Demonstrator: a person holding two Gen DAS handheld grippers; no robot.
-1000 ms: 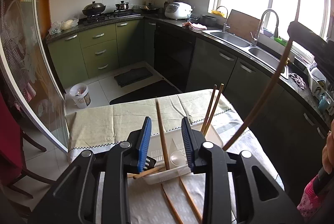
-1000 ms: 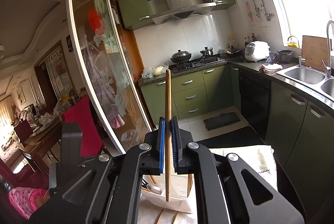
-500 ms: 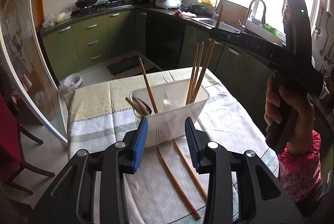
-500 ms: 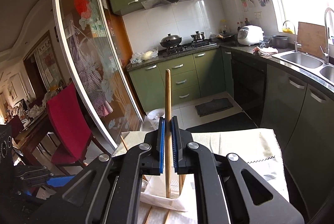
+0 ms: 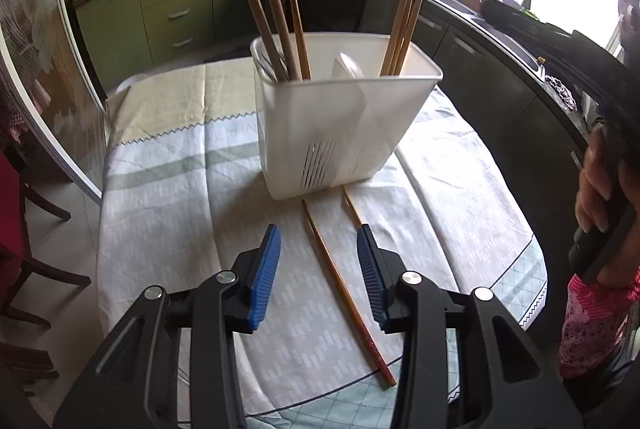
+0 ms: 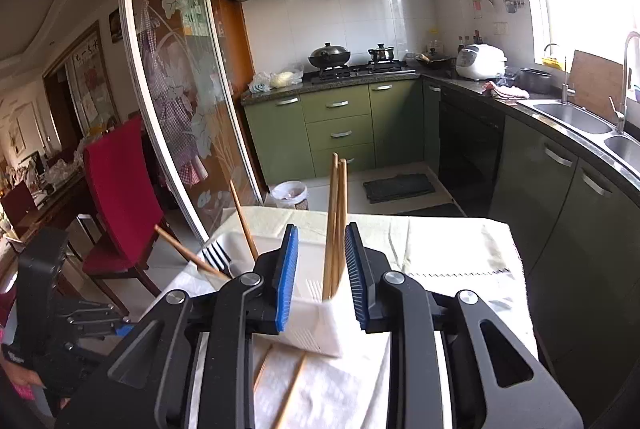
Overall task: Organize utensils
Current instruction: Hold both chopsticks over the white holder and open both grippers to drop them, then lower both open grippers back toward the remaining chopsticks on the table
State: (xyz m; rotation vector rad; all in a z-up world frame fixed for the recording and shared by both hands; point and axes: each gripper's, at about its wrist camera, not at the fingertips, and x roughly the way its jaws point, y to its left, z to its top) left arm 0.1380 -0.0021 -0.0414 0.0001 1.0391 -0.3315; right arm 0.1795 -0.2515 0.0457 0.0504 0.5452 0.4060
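Observation:
A white plastic utensil basket [image 5: 340, 117] stands on the clothed table. Its right part holds a bunch of wooden chopsticks [image 5: 404, 21]; its left part holds wooden-handled utensils [image 5: 272, 29]. Two chopsticks [image 5: 344, 293] lie on the cloth in front of the basket. My left gripper [image 5: 318, 273] is open and empty, low over the nearer loose chopstick. My right gripper [image 6: 320, 277] is open and empty above the basket [image 6: 312, 329], with the standing chopsticks [image 6: 336, 221] between its jaws but not gripped. A fork [image 6: 216, 253] shows in the basket's left part.
The table [image 5: 168, 189] has a pale patterned cloth and ends near the kitchen counters [image 5: 500, 41]. A red chair [image 6: 116, 189] stands at the left beside a glass sliding door [image 6: 176, 101]. The hand holding the right gripper [image 5: 600, 189] is at the right edge.
My right gripper has opened and let its chopstick drop into the basket's right part. My left gripper has pulled back and lowered toward the loose chopsticks on the cloth.

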